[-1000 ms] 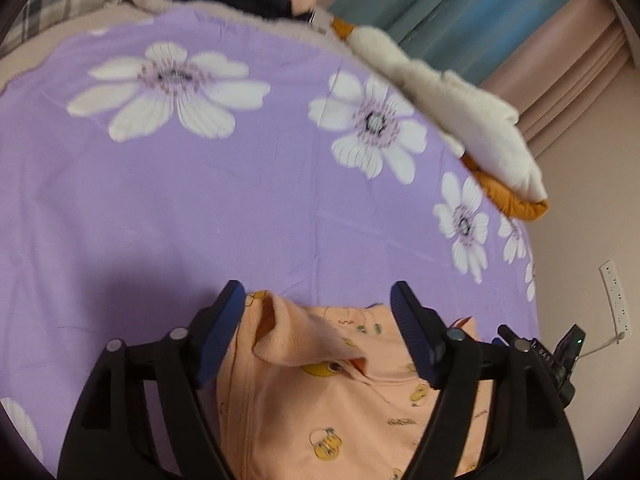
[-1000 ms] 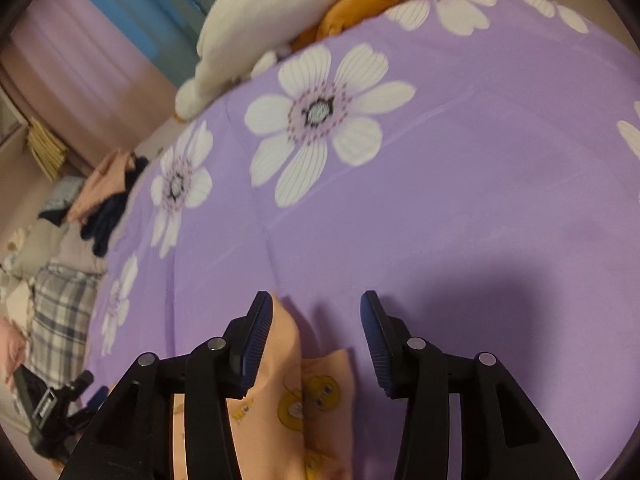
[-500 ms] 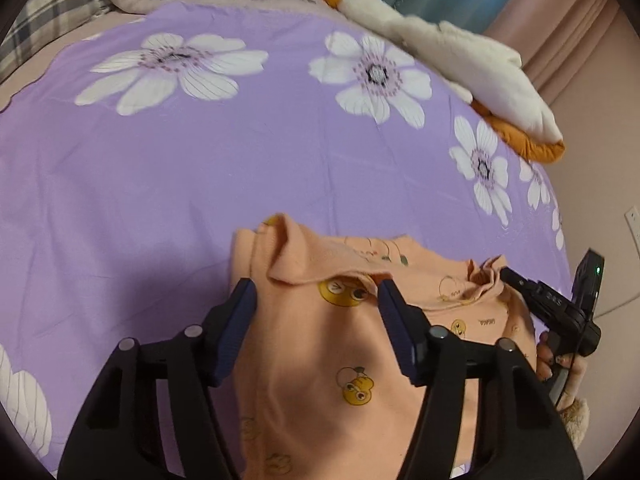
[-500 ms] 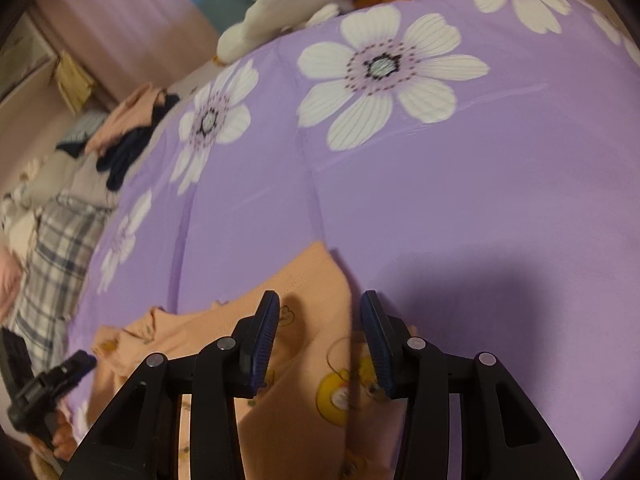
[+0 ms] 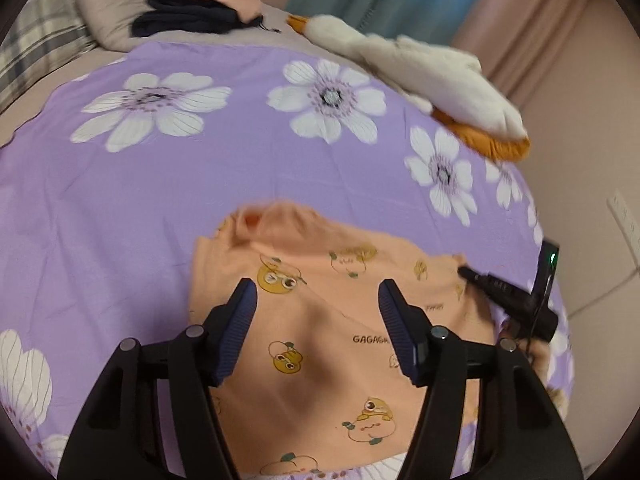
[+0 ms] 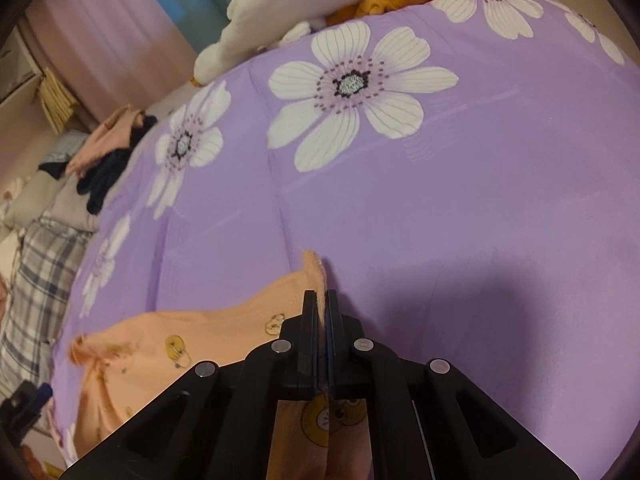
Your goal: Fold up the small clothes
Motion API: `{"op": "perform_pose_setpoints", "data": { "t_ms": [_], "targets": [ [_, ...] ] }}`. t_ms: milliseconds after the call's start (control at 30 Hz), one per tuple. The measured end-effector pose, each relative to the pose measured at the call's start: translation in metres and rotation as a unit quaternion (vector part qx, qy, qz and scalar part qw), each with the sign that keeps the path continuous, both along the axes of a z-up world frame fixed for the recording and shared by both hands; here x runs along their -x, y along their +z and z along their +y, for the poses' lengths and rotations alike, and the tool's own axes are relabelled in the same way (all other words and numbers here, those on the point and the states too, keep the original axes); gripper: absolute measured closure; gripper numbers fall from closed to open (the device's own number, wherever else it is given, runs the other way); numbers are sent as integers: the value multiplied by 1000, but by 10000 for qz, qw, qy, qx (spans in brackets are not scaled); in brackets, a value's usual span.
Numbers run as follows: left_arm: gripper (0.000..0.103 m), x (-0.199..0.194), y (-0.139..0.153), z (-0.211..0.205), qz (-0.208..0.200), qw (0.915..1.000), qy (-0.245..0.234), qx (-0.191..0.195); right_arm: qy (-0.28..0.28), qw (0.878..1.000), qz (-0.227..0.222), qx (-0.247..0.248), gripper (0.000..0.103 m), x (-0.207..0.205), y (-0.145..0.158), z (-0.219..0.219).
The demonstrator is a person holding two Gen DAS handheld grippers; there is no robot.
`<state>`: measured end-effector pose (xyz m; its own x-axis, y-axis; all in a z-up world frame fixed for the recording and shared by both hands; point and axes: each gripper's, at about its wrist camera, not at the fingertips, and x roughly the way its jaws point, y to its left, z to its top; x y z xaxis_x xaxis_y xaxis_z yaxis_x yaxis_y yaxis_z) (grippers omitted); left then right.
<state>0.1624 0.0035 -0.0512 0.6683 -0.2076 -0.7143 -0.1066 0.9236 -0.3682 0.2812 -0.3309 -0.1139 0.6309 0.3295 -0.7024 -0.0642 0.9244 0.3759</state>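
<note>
A small peach garment [image 5: 320, 320] with yellow cartoon prints lies rumpled on the purple flowered sheet [image 5: 160, 184]. My left gripper [image 5: 316, 300] is open and empty, hovering over the garment's middle, its collar end just beyond the fingertips. My right gripper [image 6: 320, 300] is shut on the garment's corner edge [image 6: 314, 268], which sticks out past the fingertips; the rest of the garment [image 6: 180, 340] trails to the left. The right gripper also shows in the left wrist view [image 5: 508, 296] at the garment's right edge.
A white and orange plush goose [image 5: 432, 80] lies at the sheet's far edge, also in the right wrist view [image 6: 320, 12]. A pile of dark and pink clothes [image 5: 200, 12] sits on a pillow at the back. A plaid pillow [image 6: 36, 280] lies left. A wall [image 5: 592, 184] stands right.
My right gripper has closed on the garment's corner. My left gripper has pulled back and up, so more of the garment shows spread on the sheet.
</note>
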Motion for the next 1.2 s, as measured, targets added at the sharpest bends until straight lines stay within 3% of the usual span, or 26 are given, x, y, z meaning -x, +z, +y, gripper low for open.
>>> {"op": "perform_pose_setpoints", "data": {
  "t_ms": [100,233,300,367,433,500,667,833,900,967,1000,1033,1067,1200],
  "targets": [
    [42,-9,-19,1,320,9988,244,-268,-75,9999,24,106,99,2,0,-1],
    [41,1,-43,12,661,9969,409,-113,-173,9999,2,7,96,8,3,-13],
    [40,16,-43,18,589,9972,460,-45,-260,9997,8,40,87,14,8,-18],
    [36,31,-40,23,552,9970,535,-68,-352,9993,-11,141,65,27,16,-21],
    [31,45,-38,30,567,9960,670,-189,-342,9992,-91,167,59,45,26,-21],
    [31,56,-41,36,566,9959,683,-152,-280,9996,-74,59,58,61,33,-20],
    [31,78,-60,42,775,9939,564,547,-57,9999,16,133,58,110,39,-16],
    [33,90,-66,32,720,9938,440,726,-74,9995,267,-122,58,154,14,-16],
    [47,90,-70,30,711,9933,347,838,-106,9989,430,-169,58,161,-2,-13],
    [86,89,-76,32,744,9912,375,1028,-236,9988,413,142,64,163,-11,-7],
    [88,89,-80,33,754,9889,338,1233,-242,9988,293,304,70,163,-10,-4],
    [90,89,-83,34,758,9875,338,1341,-240,9989,207,346,84,164,-7,-2],
    [91,91,-83,34,732,9872,418,1352,-238,9993,181,226,92,163,-5,-3],
    [93,101,-70,31,686,9892,442,1221,-378,9992,-84,28,98,172,10,-9]
  ]
}}
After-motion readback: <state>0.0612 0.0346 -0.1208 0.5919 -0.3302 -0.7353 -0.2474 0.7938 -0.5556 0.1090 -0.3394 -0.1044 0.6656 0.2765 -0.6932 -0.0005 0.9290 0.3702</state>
